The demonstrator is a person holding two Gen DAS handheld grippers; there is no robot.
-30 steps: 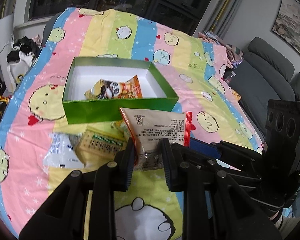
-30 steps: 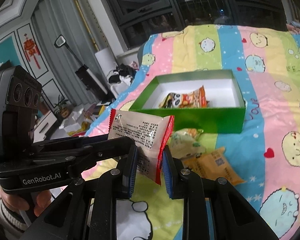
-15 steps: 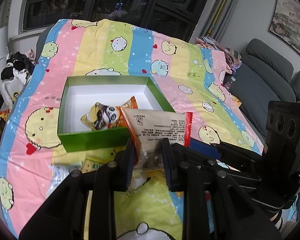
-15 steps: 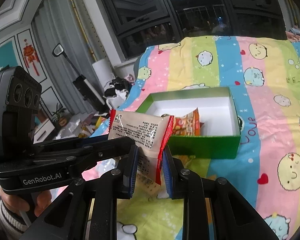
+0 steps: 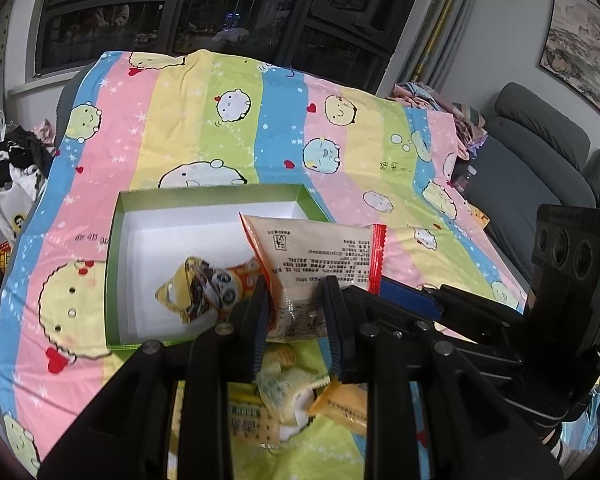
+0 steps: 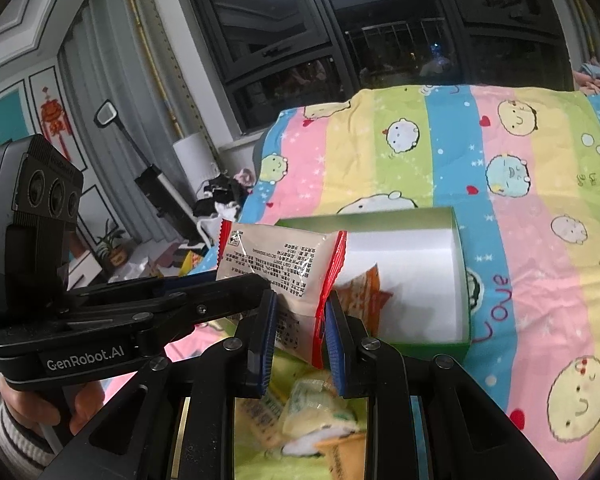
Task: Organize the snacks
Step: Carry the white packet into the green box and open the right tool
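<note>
Both grippers grip one beige snack packet with red edges (image 5: 316, 256), also in the right wrist view (image 6: 284, 264). My left gripper (image 5: 296, 312) is shut on its lower end. My right gripper (image 6: 300, 320) is shut on its red-sealed side. The packet hangs above the near edge of an open green box (image 5: 114, 264) with a white inside, seen also in the right wrist view (image 6: 462, 280). An orange panda snack bag (image 5: 204, 292) lies inside the box.
Several loose snack packets (image 5: 300, 392) lie on the striped cartoon bedspread (image 5: 228, 136) just under the grippers, near the box's front wall. A grey sofa (image 5: 540, 160) stands to the right. Clothes and clutter (image 5: 16, 168) lie off the bed's left side.
Both grippers have carried the packet up and forward, from over the loose snacks to above the box's near edge. The box now sits closer and lower in both views.
</note>
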